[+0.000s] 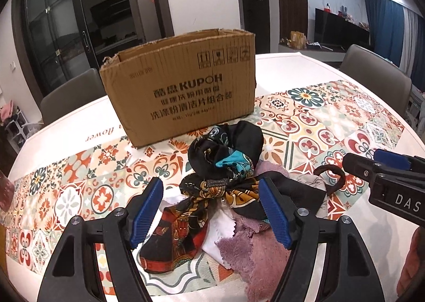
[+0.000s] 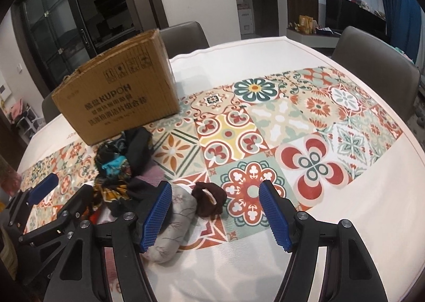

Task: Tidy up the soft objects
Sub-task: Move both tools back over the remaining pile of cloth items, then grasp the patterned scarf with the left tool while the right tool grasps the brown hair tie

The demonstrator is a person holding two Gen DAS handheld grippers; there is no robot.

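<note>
A tile-patterned tablecloth (image 1: 332,126) covers the table in a dim dining room with grey chairs (image 2: 377,60). An open-topped KUPOH cardboard box (image 1: 180,89) stands left, long side facing the cameras. Before it lies a pile of patterned scarves (image 1: 225,166), running box-to-camera. The left gripper (image 1: 211,211) gapes over it; the right gripper (image 2: 215,211) also gapes. Only the right view shows the brown scrunchie (image 2: 209,201) fully

"KUPOH" on cardboard box (image 1: 183,89) (Chinese lines beneath); "DAS" on right gripper (image 1: 372,166)
</note>
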